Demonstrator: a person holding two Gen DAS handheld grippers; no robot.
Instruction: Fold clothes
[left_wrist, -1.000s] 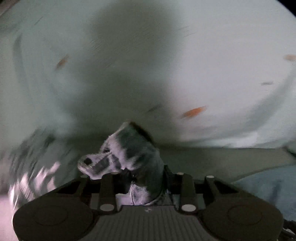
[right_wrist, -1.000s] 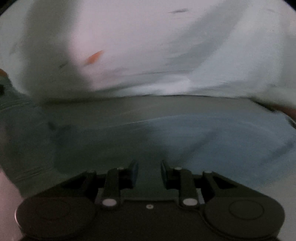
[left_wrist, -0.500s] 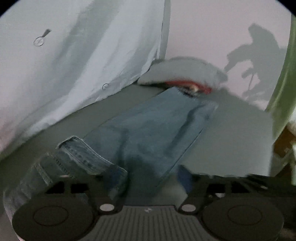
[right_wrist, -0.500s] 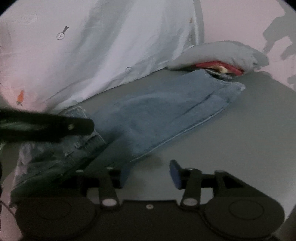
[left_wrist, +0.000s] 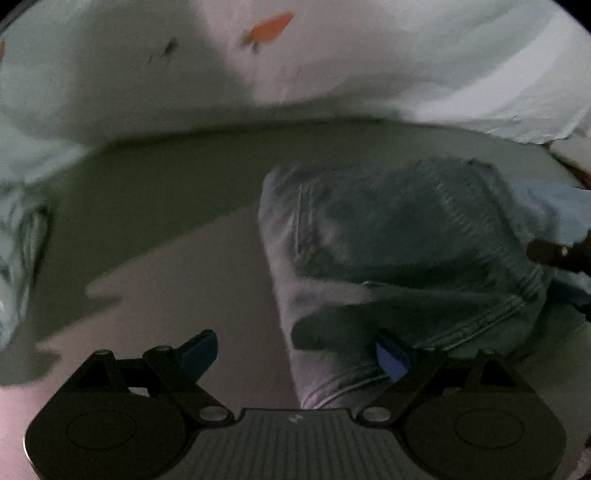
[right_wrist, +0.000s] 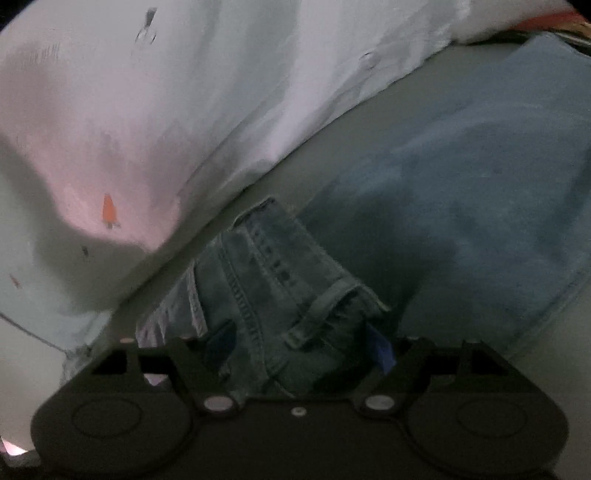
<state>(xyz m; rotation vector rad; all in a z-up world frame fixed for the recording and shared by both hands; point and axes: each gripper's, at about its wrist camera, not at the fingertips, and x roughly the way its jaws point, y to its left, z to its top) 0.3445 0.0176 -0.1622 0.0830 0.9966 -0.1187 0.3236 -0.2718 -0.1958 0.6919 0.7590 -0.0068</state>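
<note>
Left jaws: the left gripper (left_wrist: 295, 350) has its jaws spread wide, nothing between the blue pads (left_wrist: 392, 356); the pad at 3 o'clock sits right at the folded edge of the jeans (left_wrist: 388, 258), whether touching or just above I cannot tell.

Right jaws: the right gripper (right_wrist: 299, 341) also stands with jaws parted, a bunched waistband end of the denim filling the gap; the pads do not look pressed in, so I judge it straddling rather than pinching.

Jeans, left view: a thick doubled bundle running from 6 o'clock up toward 2 o'clock on the grey surface (left_wrist: 166, 258), seam and stitching showing along its lower edge.

Jeans, right view: the crumpled waistband (right_wrist: 280, 280) sits at centre, and a flat blue leg spreads out toward 2 o'clock.

Backdrop: a white sheet with small orange prints (left_wrist: 369, 66) hangs across 10 to 2 o'clock, well behind the denim.

Other tool: a dark tip at 3 o'clock in the left view, probably the other gripper; too blurred to be sure.

Handling: denim is heavy for cloth, limp yet thick, and not slippery; stacked layers will resist a shallow pinch and sag once lifted.

Where to hold: take the stitched waistband or hem, where the layers are firm, one gripper at each corner, biting deep enough to catch every layer.
</note>
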